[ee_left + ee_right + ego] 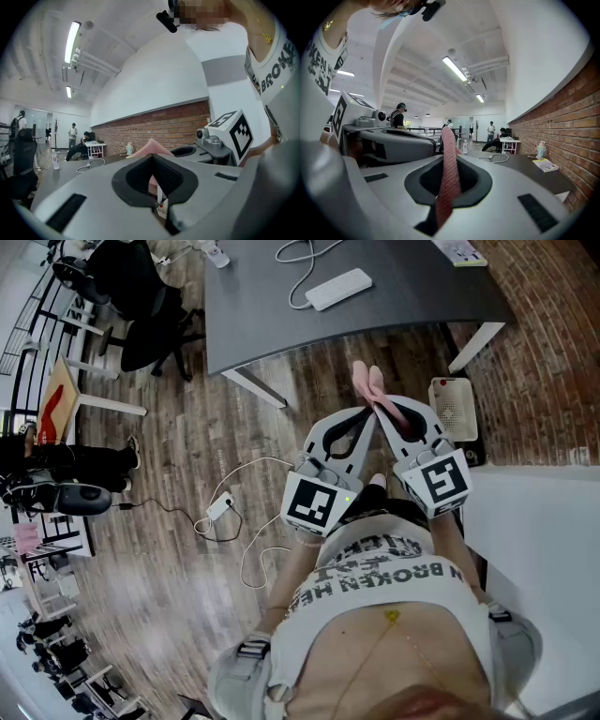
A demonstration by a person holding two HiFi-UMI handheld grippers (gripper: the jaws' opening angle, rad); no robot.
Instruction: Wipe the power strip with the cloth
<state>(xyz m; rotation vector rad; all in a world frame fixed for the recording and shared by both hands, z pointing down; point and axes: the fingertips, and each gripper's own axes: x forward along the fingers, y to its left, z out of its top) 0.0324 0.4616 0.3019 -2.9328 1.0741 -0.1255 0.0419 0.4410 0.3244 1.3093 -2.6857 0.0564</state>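
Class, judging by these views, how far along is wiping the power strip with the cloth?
Done: the pink cloth is picked up, pinched by both the left tongs and the right tongs. In hand: it is held in the air, short of the grey table. Left: the white power strip lies on that table, untouched, so all the wiping remains.

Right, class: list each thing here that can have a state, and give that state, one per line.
Pink textured cloth: clamped between both grippers, held in the air short of the table.
Left gripper: shut on the cloth.
Right gripper: shut on the cloth.
White oblong power strip: flat on the grey table, cable attached, untouched.
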